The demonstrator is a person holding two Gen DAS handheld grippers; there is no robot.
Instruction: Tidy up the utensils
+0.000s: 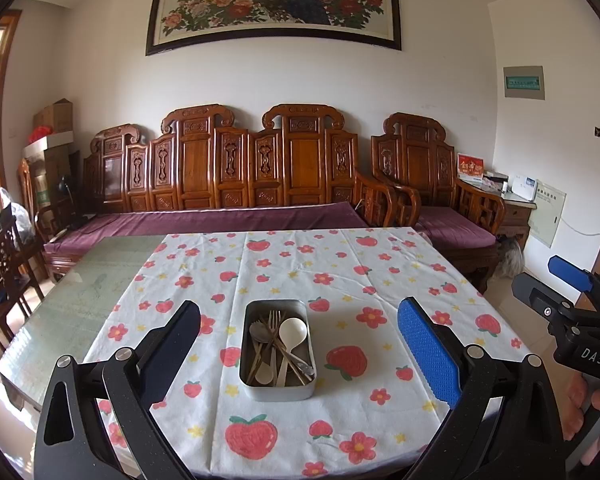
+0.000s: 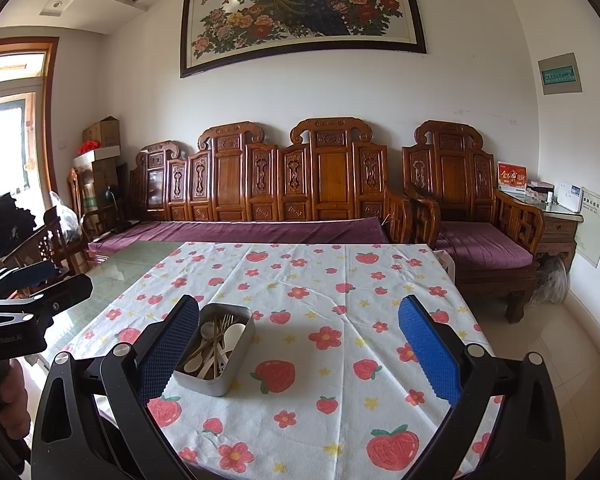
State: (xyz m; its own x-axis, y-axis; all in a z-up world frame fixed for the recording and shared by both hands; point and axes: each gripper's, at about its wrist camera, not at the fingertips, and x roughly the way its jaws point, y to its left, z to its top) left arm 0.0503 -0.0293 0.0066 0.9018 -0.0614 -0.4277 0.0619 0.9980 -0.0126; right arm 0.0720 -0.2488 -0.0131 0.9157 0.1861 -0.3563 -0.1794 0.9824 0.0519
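Observation:
A metal rectangular tin (image 1: 277, 390) stands on the strawberry-print tablecloth (image 1: 340, 280). It holds several utensils: a white spoon (image 1: 293, 330), a fork (image 1: 275, 320), chopsticks and metal spoons. My left gripper (image 1: 300, 344) is open and empty, held above the near table edge with the tin between its fingers' lines. My right gripper (image 2: 300, 344) is open and empty, to the right of the tin (image 2: 220, 384), whose utensils (image 2: 216, 344) show beside the left finger. The right gripper also shows at the right edge of the left wrist view (image 1: 568, 292).
The tablecloth covers the right part of a glass-topped table (image 1: 80, 292). A carved wooden sofa (image 1: 228, 176) with purple cushions stands behind the table, an armchair (image 1: 432, 184) to its right. Wooden chairs (image 1: 4, 264) stand at the left. Tiled floor (image 2: 572, 352) lies to the right.

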